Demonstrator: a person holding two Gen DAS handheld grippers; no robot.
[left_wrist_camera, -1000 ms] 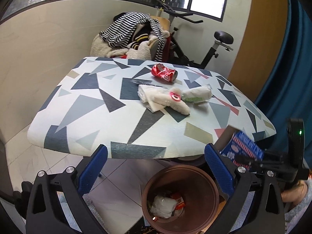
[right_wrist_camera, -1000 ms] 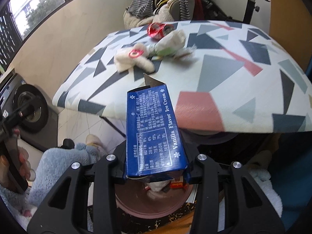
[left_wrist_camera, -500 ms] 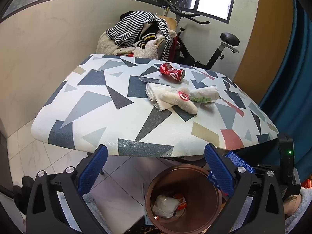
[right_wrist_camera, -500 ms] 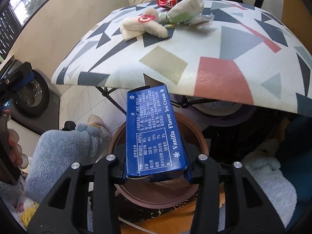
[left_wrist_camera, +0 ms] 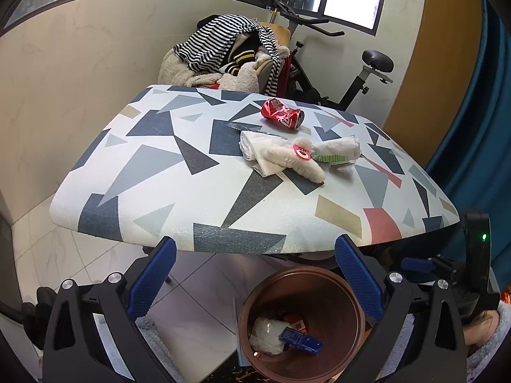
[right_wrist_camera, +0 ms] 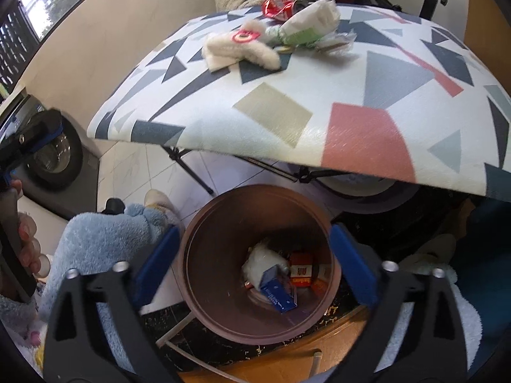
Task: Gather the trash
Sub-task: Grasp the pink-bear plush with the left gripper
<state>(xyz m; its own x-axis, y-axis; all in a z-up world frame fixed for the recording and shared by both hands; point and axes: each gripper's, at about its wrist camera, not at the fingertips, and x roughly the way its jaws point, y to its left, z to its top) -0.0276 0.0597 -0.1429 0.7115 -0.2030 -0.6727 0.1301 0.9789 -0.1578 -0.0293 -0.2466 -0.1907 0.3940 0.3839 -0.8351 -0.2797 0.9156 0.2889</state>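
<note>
The blue ice cream box point(right_wrist_camera: 277, 290) lies inside the brown bin point(right_wrist_camera: 223, 223) on top of other trash. It also shows in the left wrist view as the blue box point(left_wrist_camera: 301, 340) in the bin point(left_wrist_camera: 252, 300). My right gripper point(right_wrist_camera: 254, 239) hangs over the bin, its jaws opening with nothing between them. My left gripper point(left_wrist_camera: 255, 255) stands open and empty in front of the table edge. On the patterned table point(left_wrist_camera: 159, 191) lie a crushed red can point(left_wrist_camera: 282, 115), white tissue point(left_wrist_camera: 258, 145), a fluffy white item with a red ring point(left_wrist_camera: 297, 159) and a white-green wrapper point(left_wrist_camera: 338, 150).
Behind the table are a chair piled with striped clothes point(left_wrist_camera: 230, 54) and an exercise bike point(left_wrist_camera: 351, 73). A blue curtain point(left_wrist_camera: 472, 127) hangs at the right. A fluffy blue sleeve point(right_wrist_camera: 105, 239) and a washing machine point(right_wrist_camera: 48, 159) sit left of the bin.
My right gripper moved down over the bin and opened. The blue box it held has dropped into the bin. The left gripper stayed where it was.
</note>
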